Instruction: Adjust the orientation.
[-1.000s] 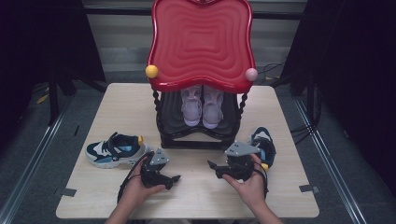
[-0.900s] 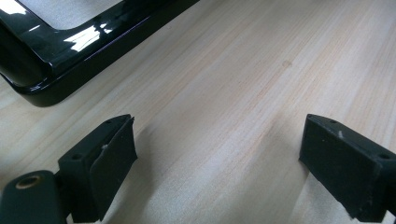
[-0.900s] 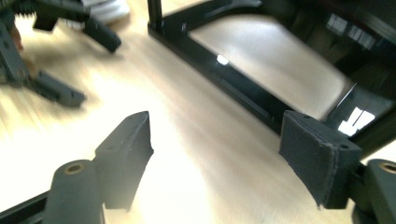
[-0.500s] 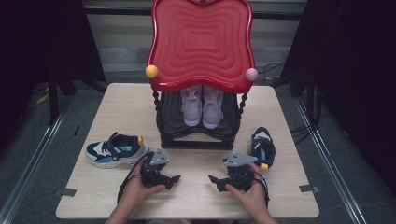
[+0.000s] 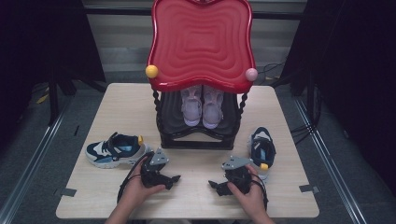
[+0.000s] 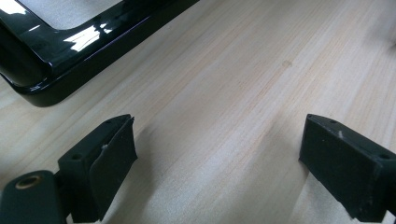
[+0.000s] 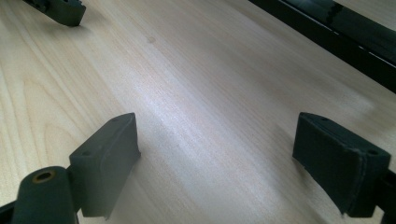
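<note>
Left gripper (image 5: 173,178) jaws spread over bare table (image 5: 121,105), right gripper (image 5: 214,185) jaws spread likewise, navy shoe (image 5: 262,147) beside right gripper, rack (image 5: 198,139) ahead, 2 pink shoes (image 5: 202,106) inside

Your left tool (image 5: 173,178) sits low over the tabletop near its front edge, left of centre, jaws spread wide with nothing between them. Your right tool (image 5: 215,185) sits low near the same edge, right of centre, jaws equally wide and empty. The two tools point toward each other, your hands gripping them from behind.
</note>
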`<state>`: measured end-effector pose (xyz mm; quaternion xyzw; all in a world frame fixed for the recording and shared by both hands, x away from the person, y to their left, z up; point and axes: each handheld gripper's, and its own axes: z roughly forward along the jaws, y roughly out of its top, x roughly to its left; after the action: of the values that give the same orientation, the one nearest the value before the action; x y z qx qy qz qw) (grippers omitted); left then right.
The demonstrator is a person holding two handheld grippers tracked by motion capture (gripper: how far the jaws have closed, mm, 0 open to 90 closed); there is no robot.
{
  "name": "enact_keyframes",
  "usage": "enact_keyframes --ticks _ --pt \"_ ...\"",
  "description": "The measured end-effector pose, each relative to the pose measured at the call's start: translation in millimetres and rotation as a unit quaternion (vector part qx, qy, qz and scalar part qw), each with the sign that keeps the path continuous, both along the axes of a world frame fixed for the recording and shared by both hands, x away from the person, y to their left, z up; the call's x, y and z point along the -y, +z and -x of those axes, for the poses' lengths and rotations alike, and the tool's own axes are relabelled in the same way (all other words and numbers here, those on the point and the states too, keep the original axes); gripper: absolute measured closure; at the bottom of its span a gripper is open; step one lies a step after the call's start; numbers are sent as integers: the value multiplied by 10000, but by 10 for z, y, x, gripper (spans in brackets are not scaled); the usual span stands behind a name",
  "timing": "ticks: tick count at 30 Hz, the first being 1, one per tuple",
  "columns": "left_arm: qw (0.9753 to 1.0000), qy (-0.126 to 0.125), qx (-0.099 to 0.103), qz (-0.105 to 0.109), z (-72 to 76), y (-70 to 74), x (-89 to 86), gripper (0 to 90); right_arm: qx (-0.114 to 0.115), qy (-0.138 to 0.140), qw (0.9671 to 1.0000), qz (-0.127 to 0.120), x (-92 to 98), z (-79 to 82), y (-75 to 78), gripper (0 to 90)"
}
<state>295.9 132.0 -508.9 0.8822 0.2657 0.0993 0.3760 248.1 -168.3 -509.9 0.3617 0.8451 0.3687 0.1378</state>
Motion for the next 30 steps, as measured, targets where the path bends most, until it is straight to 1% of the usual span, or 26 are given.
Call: enact_keyframes --ticks 16,24,25,26,27,28,29,30 --pt "10000 -26 -7 -3 0 -2 4 89 -3 14 10000 -8 1 -1 -3 133" --pt "10000 23 0 -7 8 2 -1 101 -15 5 10000 -9 0 1 -1 133" --pt "9999 70 -57 -64 13 23 4 113 -19 2 10000 -9 0 1 -1 133" --pt "9999 76 -73 -112 14 39 6 132 -17 4 10000 -9 1 1 -2 133" --pt "9999 76 -73 -112 14 39 6 158 -23 0 10000 -11 0 1 -1 133" --pt "9996 133 -175 -150 15 61 13 162 -19 2 10000 -9 0 1 -2 133" --pt "9996 133 -175 -150 15 61 13 158 -19 2 10000 -9 0 1 -2 133" --pt "9995 167 -250 -138 16 70 17 158 -24 0 10000 -11 0 2 -1 133"
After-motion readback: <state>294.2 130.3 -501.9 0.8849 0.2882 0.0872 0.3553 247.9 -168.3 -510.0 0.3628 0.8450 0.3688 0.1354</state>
